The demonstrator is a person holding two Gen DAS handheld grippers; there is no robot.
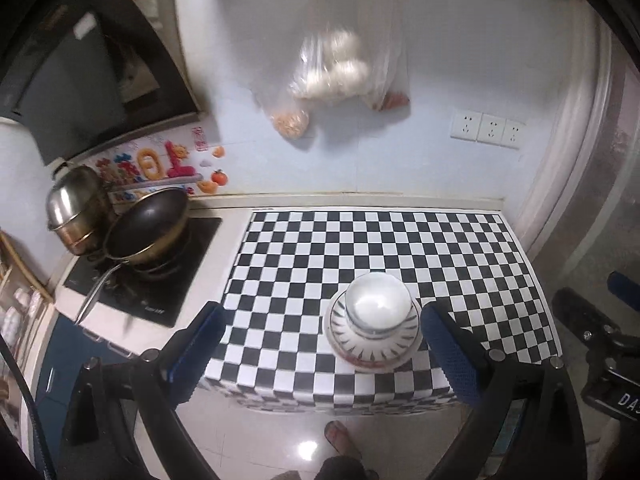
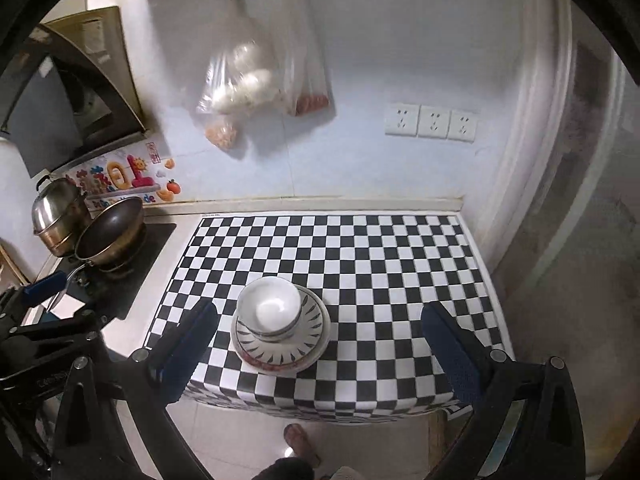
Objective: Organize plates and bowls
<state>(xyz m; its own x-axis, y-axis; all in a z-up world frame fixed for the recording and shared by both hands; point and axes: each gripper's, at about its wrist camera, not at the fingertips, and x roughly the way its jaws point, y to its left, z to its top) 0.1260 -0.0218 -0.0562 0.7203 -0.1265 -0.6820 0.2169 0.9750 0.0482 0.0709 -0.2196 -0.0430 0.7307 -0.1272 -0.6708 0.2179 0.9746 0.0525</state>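
A white bowl [image 1: 378, 304] sits stacked on plates [image 1: 352, 346] with black dash patterns near the front edge of the checkered table [image 1: 440, 256]. The same bowl [image 2: 269, 306] and plates [image 2: 310, 344] show in the right wrist view. My left gripper [image 1: 322, 344] is open and empty, held above the table's front edge, with the stack just inside its right finger. My right gripper [image 2: 318, 340] is open and empty, with the stack near its left finger [image 2: 188, 344].
A stove [image 1: 160, 280] with a dark wok [image 1: 148, 224] and a steel pot [image 1: 74, 208] stands left of the table. Plastic bags [image 1: 332, 76] hang on the wall, sockets [image 1: 488, 130] to the right. A sandalled foot [image 1: 340, 436] is on the floor below.
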